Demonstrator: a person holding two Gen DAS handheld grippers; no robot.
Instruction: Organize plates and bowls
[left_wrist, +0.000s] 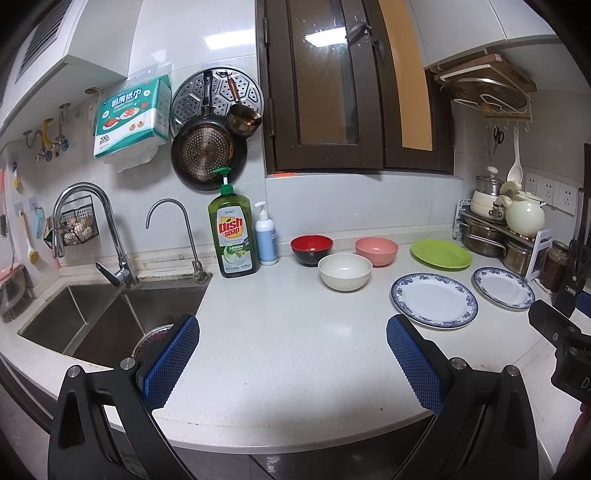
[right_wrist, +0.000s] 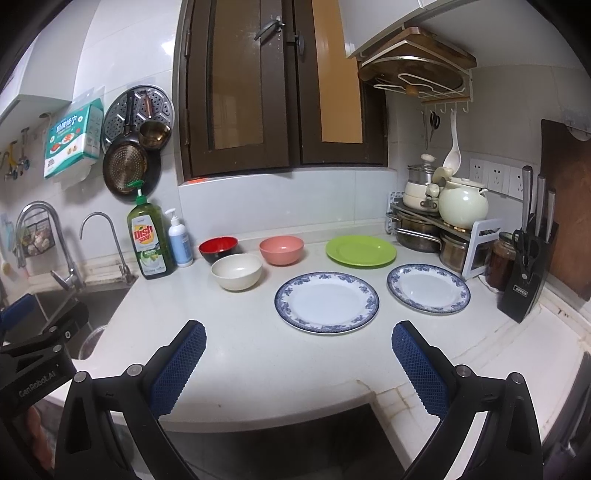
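Observation:
On the white counter stand three bowls: a red-and-black bowl (left_wrist: 311, 249) (right_wrist: 218, 248), a pink bowl (left_wrist: 376, 250) (right_wrist: 281, 249) and a cream bowl (left_wrist: 344, 271) (right_wrist: 236, 271) in front of them. To their right lie a green plate (left_wrist: 441, 254) (right_wrist: 361, 251), a large blue-rimmed plate (left_wrist: 434, 299) (right_wrist: 326, 302) and a smaller blue-rimmed plate (left_wrist: 503, 283) (right_wrist: 428, 288). My left gripper (left_wrist: 293, 363) is open and empty above the counter's front edge. My right gripper (right_wrist: 298, 363) is open and empty, just short of the large plate.
A steel sink (left_wrist: 110, 314) with two taps is at the left. A dish soap bottle (left_wrist: 233, 236) and a lotion pump (left_wrist: 266, 240) stand by the wall. Pots on a rack (right_wrist: 439, 225), a jar and a knife block (right_wrist: 526, 273) fill the right corner.

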